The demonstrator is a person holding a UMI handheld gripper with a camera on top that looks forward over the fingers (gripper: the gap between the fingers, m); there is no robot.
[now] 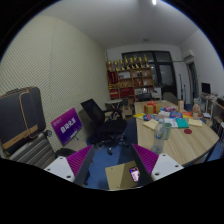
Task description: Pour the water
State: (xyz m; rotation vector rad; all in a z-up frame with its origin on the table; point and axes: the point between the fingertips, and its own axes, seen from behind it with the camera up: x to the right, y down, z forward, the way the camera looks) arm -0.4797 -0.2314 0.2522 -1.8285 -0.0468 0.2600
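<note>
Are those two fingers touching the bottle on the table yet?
Apart. The gripper view shows the gripper with open floor between its fingertips and the table; the bottle stands well beyond them.

table (185, 143) right of chair (103, 120) | shelf (131, 78) behind | bottle (161, 135) on table

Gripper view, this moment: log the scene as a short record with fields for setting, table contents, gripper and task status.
setting: office room, shelving at the far wall, black office chair beside the table
table: round wooden table crowded with small items, a clear bottle near its edge
gripper: gripper open, holding nothing, all objects well beyond it
task status: pouring not begun, bottle untouched
</note>
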